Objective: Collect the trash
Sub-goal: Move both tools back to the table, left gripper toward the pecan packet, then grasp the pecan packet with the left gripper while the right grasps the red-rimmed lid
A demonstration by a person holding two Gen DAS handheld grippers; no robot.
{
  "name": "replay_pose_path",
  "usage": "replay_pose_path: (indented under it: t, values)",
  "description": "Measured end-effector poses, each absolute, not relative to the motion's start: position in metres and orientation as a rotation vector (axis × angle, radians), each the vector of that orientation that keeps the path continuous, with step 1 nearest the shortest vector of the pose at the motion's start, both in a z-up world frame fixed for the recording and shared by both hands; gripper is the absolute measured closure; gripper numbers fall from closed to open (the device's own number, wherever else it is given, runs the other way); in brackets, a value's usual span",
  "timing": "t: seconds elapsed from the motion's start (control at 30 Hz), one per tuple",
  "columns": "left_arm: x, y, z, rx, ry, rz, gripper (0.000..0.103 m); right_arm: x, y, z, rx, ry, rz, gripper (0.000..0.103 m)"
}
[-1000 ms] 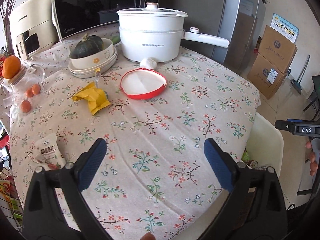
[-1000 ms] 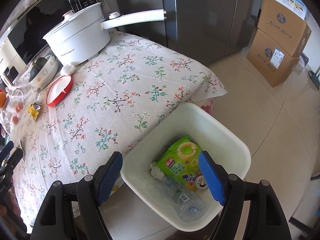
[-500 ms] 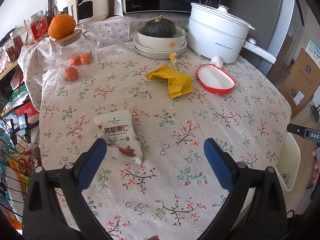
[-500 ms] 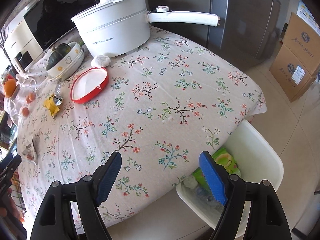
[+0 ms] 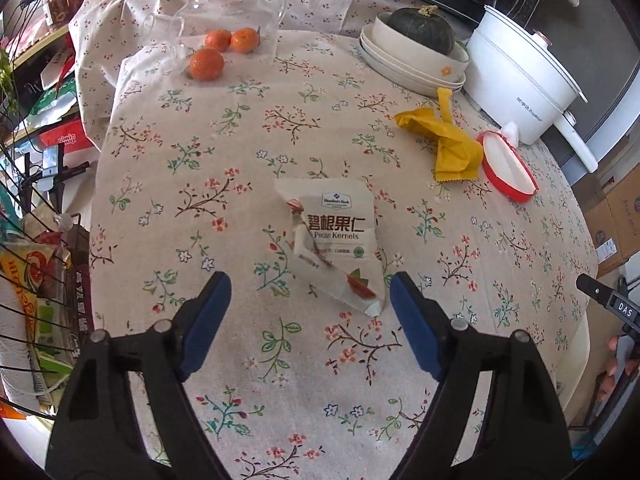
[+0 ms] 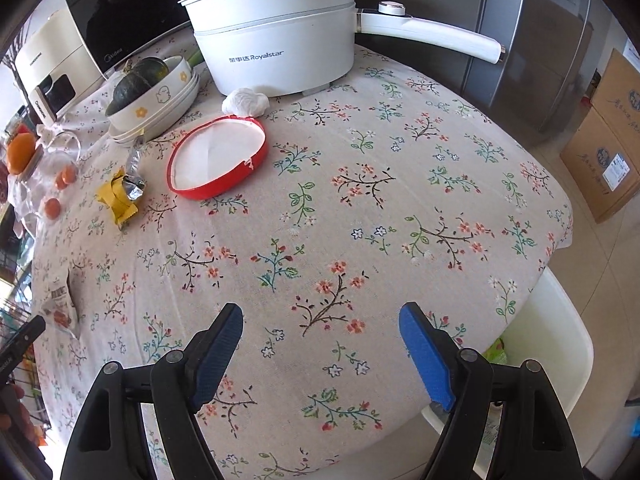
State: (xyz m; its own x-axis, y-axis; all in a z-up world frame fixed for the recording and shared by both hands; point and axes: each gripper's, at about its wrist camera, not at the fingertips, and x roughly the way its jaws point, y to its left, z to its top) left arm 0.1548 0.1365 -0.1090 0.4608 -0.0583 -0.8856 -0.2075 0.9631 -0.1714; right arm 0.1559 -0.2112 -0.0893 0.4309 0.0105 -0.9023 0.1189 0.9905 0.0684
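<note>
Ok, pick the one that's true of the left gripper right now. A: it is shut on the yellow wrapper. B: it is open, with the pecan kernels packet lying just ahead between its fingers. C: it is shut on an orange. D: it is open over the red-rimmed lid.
B: the left gripper has its jaws wide apart and empty, and the pecan kernels packet lies flat on the tablecloth just ahead, between them.
</note>
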Motion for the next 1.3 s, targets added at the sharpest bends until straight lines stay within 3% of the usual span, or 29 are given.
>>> replay_pose_path:
  t: [0.1,0.23,0.37,0.53,0.83,1.07,1.17,1.3]
  values:
    - [0.159,0.148,-0.12,-0.392,1.098,0.09,0.045,0.161,-0.204,-0.093,0.123,1.128,-0.067,0.021]
    - [0.164,0.157,-0.131,-0.457,1.085,0.113,0.08,0.169,-0.196,-0.096,0.119,1.112,-0.067,0.021]
    - [0.167,0.161,-0.12,-0.472,1.026,0.107,0.094,0.18,-0.186,-0.097,0.101,1.075,-0.062,0.021]
    - [0.17,0.156,-0.092,-0.406,0.944,0.09,0.099,0.202,-0.18,-0.096,0.146,1.023,-0.021,0.021]
    - [0.167,0.151,-0.05,-0.302,0.828,0.061,0.099,0.243,-0.177,-0.117,0.345,0.985,-0.045,0.024]
    - [0.169,0.149,-0.055,-0.301,0.843,0.059,0.099,0.261,-0.176,-0.132,0.371,0.974,-0.073,0.046]
    - [0.17,0.145,-0.058,-0.308,0.858,0.057,0.099,0.264,-0.173,-0.133,0.344,0.983,-0.06,0.083]
    - [0.171,0.138,-0.06,-0.301,0.866,0.047,0.099,0.26,-0.176,-0.13,0.321,0.998,-0.056,0.098]
